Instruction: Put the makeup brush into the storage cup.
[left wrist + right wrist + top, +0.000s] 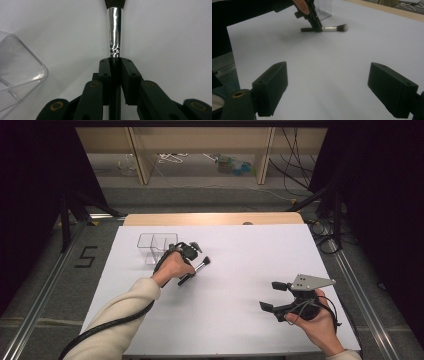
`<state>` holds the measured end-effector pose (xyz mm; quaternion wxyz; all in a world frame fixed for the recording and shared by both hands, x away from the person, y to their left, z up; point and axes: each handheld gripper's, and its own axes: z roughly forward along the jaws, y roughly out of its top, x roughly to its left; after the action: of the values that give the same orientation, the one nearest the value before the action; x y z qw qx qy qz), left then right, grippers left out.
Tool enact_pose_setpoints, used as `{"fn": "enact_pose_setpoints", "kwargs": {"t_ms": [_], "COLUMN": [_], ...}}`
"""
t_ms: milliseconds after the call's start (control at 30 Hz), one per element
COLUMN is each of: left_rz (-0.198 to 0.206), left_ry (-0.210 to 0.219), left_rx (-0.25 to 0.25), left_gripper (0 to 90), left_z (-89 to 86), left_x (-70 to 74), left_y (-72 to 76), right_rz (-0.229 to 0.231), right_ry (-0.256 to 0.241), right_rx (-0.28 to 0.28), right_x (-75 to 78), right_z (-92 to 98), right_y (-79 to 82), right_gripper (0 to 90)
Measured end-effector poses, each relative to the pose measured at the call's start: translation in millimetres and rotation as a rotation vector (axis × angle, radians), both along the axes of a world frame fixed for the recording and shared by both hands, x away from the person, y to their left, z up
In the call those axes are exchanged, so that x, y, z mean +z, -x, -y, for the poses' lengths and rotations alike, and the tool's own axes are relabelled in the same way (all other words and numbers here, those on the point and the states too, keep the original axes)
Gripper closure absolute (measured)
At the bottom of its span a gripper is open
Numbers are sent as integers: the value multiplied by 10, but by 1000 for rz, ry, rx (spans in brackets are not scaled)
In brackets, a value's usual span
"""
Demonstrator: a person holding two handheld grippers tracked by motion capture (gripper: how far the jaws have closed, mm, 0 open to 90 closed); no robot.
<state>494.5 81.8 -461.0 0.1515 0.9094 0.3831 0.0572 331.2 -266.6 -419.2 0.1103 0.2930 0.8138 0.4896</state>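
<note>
Gripping the black handle of a black-bristled makeup brush with a silver metal ferrule (114, 32), the left hand-held gripper (115, 62) has its jaws closed tight on the handle just behind the ferrule. In the high view the brush (196, 270) lies low over the white worktop (240, 270), bristles pointing away from the person, just right of a clear plastic two-compartment box (156, 245). The right hand-held gripper (274, 296) sits well apart near the worktop's right front, its jaws spread wide and holding nothing, with the brush (329, 28) seen beyond them.
</note>
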Motion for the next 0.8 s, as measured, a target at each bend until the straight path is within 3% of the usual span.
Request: {"fn": "enact_pose_setpoints", "kwargs": {"t_ms": [433, 567, 633, 733, 800], "left_rz": [30, 62, 75, 115, 136], "left_ry": [36, 62, 80, 120, 138], "left_rx": [-3, -14, -13, -10, -11], "left_gripper": [793, 792, 792, 793, 792], "left_z": [-44, -77, -91, -120, -150], "left_x": [-8, 20, 53, 106, 141], "left_y": [37, 59, 83, 116, 137], "right_rz": [-10, -18, -12, -18, -15], "right_ry": [1, 16, -1, 16, 1], "right_rx": [5, -3, -2, -4, 1], "right_x": [-5, 6, -5, 6, -3], "right_z": [1, 7, -3, 8, 1], "right_y": [-11, -2, -6, -2, -8], "right_gripper": [172, 172, 172, 172, 172]}}
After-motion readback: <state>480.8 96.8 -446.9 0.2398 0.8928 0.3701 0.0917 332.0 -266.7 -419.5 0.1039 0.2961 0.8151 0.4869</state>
